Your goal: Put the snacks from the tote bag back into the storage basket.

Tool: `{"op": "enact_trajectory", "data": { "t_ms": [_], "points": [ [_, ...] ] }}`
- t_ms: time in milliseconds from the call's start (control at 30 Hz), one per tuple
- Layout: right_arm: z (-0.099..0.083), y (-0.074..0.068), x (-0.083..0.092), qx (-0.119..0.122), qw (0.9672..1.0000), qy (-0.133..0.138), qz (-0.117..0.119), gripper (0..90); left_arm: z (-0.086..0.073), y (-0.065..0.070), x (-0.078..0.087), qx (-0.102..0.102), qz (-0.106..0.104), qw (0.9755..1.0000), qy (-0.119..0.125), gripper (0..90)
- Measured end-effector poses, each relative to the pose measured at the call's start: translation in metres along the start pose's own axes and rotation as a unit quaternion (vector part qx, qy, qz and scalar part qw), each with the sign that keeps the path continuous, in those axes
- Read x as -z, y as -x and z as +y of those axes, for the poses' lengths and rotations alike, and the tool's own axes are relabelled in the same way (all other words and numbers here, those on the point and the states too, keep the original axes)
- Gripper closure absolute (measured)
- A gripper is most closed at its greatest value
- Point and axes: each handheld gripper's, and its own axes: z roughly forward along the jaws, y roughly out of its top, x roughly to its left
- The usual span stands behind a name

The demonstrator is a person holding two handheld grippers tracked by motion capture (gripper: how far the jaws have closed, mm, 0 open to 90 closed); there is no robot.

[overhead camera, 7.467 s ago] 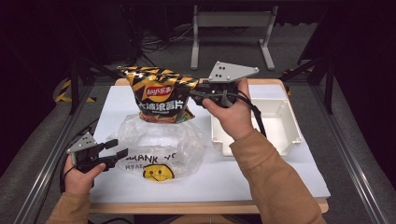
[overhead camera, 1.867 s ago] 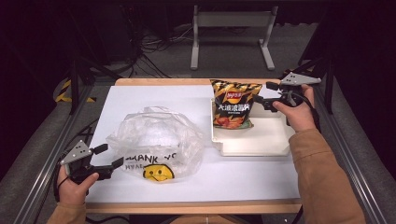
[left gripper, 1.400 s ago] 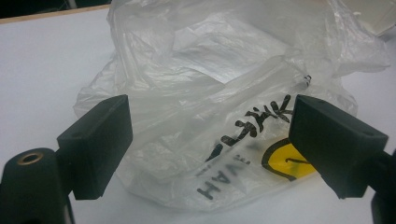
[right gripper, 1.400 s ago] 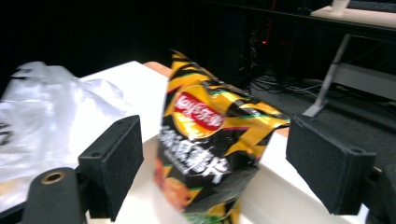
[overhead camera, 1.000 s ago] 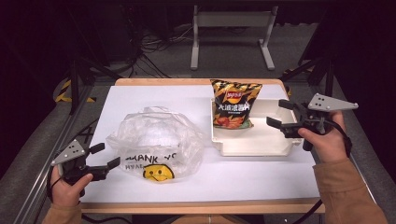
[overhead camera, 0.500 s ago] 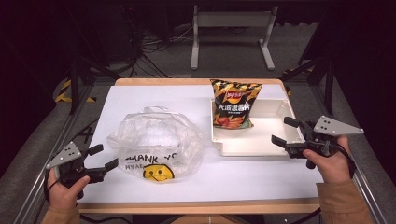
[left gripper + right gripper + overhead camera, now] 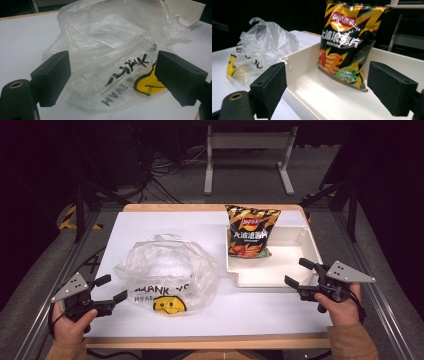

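A black and yellow chip bag (image 7: 250, 231) (image 7: 344, 37) stands upright against the far wall of the white tray (image 7: 265, 275) (image 7: 312, 92). A crumpled clear plastic bag (image 7: 167, 272) (image 7: 112, 52) (image 7: 259, 47) with black lettering and a yellow smiley lies left of the tray. My left gripper (image 7: 111, 289) (image 7: 113, 77) rests open at the table's front left, its jaws pointing at the plastic bag with nothing between them. My right gripper (image 7: 298, 272) (image 7: 327, 87) hangs open at the tray's near right corner, empty and aimed at the chip bag.
The white table top (image 7: 160, 227) ends in a wooden front edge (image 7: 210, 341). Metal rails run along both sides of the table, and a grey stand (image 7: 247, 142) with cables on the floor stands behind it.
My right hand has drawn back from the chip bag toward the front right and sunk lower, open and empty. The chip bag stays upright in the tray. The left hand has kept still.
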Motion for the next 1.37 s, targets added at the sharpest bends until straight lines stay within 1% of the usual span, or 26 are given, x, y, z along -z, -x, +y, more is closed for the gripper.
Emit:
{"op": "enact_trajectory", "data": {
  "t_ms": [67,100,167,200,267,300,333,367,433,533,567,633,667,700,733,800,900,1000,1200,1367],
  "points": [
    [-0.002,0.000,-0.001,0.000,1.0000,-0.002,-0.001,16.3,-0.001,0.000,0.000,0.001,-0.001,1.0000,0.005,14.0],
    [-0.009,-0.001,-0.003,0.002,1.0000,-0.008,-0.005,16.2,-0.001,-0.001,0.001,0.000,-0.002,1.0000,0.008,13.9],
    [-0.011,-0.001,-0.004,0.003,0.9999,-0.009,-0.006,16.1,-0.001,-0.001,0.001,-0.001,-0.004,0.9999,0.012,13.8],
    [-0.017,-0.001,-0.005,0.002,0.9999,-0.014,-0.002,15.9,-0.002,-0.001,0.000,-0.004,-0.006,0.9999,0.014,13.8],
    [-0.020,-0.001,-0.006,0.002,0.9999,-0.015,-0.003,15.9,-0.002,-0.001,0.000,-0.005,-0.006,0.9999,0.013,13.7],
    [-0.027,0.000,-0.008,-0.002,0.9998,-0.020,-0.001,14.6,-0.002,-0.002,0.000,-0.005,-0.008,0.9998,0.015,13.7],
    [-0.030,0.000,-0.010,-0.004,0.9996,-0.028,-0.002,14.6,-0.002,-0.003,0.001,-0.004,-0.010,0.9997,0.021,13.6],
    [-0.030,0.000,-0.010,-0.004,0.9996,-0.028,-0.002,14.6,-0.002,-0.003,0.001,-0.004,-0.010,0.9997,0.021,13.5],
    [-0.037,0.001,-0.013,-0.017,0.9993,-0.033,0.003,14.7,-0.003,-0.004,0.002,-0.003,-0.012,0.9995,0.028,13.5],
    [-0.043,0.002,-0.014,-0.015,0.9992,-0.038,-0.001,13.5,-0.005,-0.006,0.001,-0.003,-0.015,0.9994,0.030,13.5],
    [-0.044,0.002,-0.014,-0.018,0.9991,-0.039,-0.004,13.0,-0.006,-0.007,0.000,-0.002,-0.014,0.9996,0.026,13.6],
    [-0.049,0.004,-0.015,-0.025,0.9985,-0.040,-0.028,12.0,-0.008,-0.009,-0.001,-0.001,-0.010,0.9997,0.023,14.1],
    [-0.052,0.005,-0.015,-0.034,0.9979,-0.038,-0.040,11.7,-0.008,-0.010,-0.001,-0.002,-0.010,0.9997,0.022,14.1],
    [-0.052,0.005,-0.015,-0.034,0.9979,-0.038,-0.040,11.7,-0.008,-0.010,-0.001,-0.002,-0.010,0.9997,0.022,14.1],
    [-0.054,0.005,-0.016,-0.037,0.9975,-0.038,-0.046,11.3,-0.009,-0.011,-0.001,-0.003,-0.009,0.9997,0.021,14.1],
    [-0.056,0.005,-0.017,-0.032,0.9971,-0.046,-0.052,10.1,-0.010,-0.011,-0.003,-0.001,-0.010,0.9998,0.019,13.9],
    [-0.058,0.003,-0.020,-0.028,0.9972,-0.049,-0.048,10.0,-0.012,-0.011,-0.005,-0.001,-0.009,0.9998,0.018,13.6],
    [-0.059,0.003,-0.021,-0.032,0.9971,-0.052,-0.047,10.0,-0.012,-0.012,-0.007,0.004,-0.009,0.9997,0.024,12.6],
    [-0.059,0.005,-0.020,-0.037,0.9970,-0.051,-0.044,8.3,-0.013,-0.012,-0.008,0.004,-0.004,0.9996,0.026,10.3],
    [-0.058,0.004,-0.020,-0.030,0.9973,-0.052,-0.042,8.3,-0.012,-0.011,-0.009,0.002,-0.005,0.9997,0.024,9.7]
  ]
}}
